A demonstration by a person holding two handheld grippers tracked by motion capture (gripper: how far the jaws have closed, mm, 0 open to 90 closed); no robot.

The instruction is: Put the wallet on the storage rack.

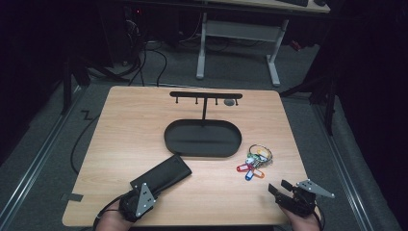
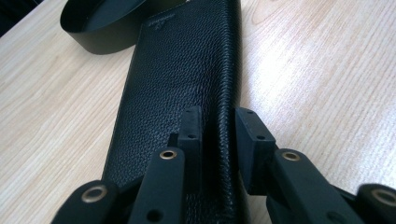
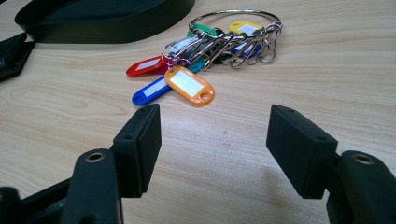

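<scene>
A black leather wallet (image 1: pixel 166 174) (image 2: pixel 182 70) lies slantwise on the wooden table near its front left. My left gripper (image 1: pixel 148 186) (image 2: pixel 218 126) holds its near end, with one jaw on the leather face and the other against its long edge. A ring of keys with coloured tags (image 1: pixel 255 161) (image 3: pixel 210 51) lies at the front right. My right gripper (image 1: pixel 278 186) (image 3: pixel 215 135) stands open just short of the tags, low over the table, nothing between its jaws. A corner of the wallet (image 3: pixel 11 53) shows in the right gripper view.
A black oval tray (image 1: pixel 168 139) (image 2: pixel 93 23) (image 3: pixel 107 28) sits mid-table, just beyond the wallet's far end. From it rises a black T-shaped hook rack (image 1: pixel 206 95). A desk frame and cables stand on the floor behind the table.
</scene>
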